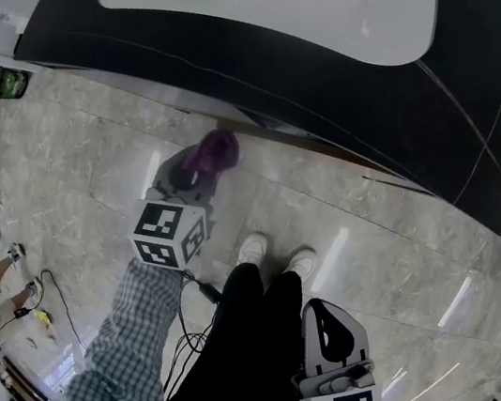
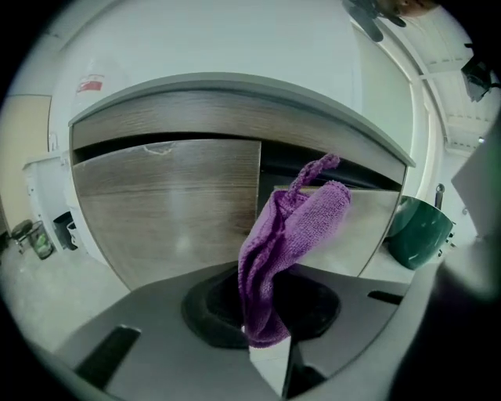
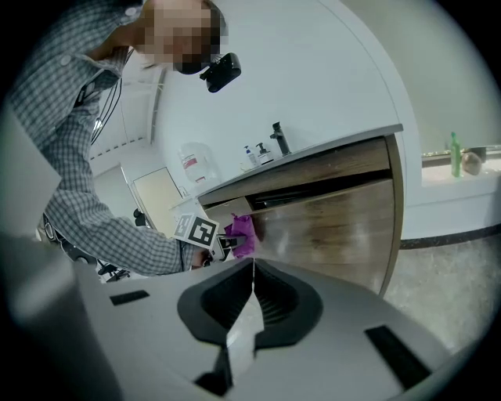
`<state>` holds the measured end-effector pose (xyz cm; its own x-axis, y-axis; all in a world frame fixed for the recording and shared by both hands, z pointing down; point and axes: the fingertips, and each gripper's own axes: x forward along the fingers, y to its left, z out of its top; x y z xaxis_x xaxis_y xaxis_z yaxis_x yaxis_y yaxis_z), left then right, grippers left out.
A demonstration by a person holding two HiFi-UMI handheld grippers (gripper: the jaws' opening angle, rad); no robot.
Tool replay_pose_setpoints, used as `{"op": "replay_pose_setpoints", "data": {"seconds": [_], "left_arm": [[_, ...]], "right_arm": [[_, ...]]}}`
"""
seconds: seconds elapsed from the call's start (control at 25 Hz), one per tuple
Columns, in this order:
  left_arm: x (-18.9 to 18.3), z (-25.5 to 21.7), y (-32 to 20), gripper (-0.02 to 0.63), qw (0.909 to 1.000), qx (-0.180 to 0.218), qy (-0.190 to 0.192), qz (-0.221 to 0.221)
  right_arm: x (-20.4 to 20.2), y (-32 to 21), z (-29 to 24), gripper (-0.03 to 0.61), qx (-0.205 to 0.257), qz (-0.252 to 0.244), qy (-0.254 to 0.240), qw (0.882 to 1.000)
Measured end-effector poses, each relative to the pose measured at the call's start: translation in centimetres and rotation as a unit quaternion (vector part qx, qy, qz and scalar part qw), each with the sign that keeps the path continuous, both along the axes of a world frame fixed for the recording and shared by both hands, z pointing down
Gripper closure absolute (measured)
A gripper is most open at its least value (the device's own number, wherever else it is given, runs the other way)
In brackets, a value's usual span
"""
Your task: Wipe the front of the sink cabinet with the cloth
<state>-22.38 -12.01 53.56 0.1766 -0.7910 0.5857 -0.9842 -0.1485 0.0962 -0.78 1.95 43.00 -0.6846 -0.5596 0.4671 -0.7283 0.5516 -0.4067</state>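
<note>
The left claw (image 2: 266,333) is pinched tight on the purple cloth (image 2: 297,227), held up close to the wooden front of the sink cabinet (image 2: 164,204). The right claw (image 3: 252,266) is closed, holding nothing.

Open floor (image 1: 393,257) before cabinet front (image 2: 164,204), countertop (image 1: 281,76) overhanging above, person's legs (image 1: 251,338) and shoes (image 1: 254,246) standing mid-floor
</note>
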Motion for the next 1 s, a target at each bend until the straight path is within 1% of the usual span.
{"op": "replay_pose_setpoints", "data": {"seconds": [0.24,0.48,0.72,1.0], "left_arm": [[1.5,2.2,-0.2,0.543,0.9999,-0.004,0.003,-0.015],[4.5,3.1,-1.0,0.543,0.9998,-0.002,-0.017,0.013],[6.9,3.8,-1.3,0.543,1.0,-0.007,-0.004,0.004],[11.1,4.2,-1.6,0.543,0.9996,-0.012,0.012,0.024]], "right_arm": [[1.4,0.2,0.9,0.56,-0.01,0.019,0.007,1.0],[3.2,0.6,1.9,0.56,-0.024,0.041,0.011,0.999],[4.4,0.5,2.5,0.56,-0.029,0.053,0.006,0.998],[6.0,0.2,2.4,0.56,-0.03,0.067,0.005,0.997]]}}
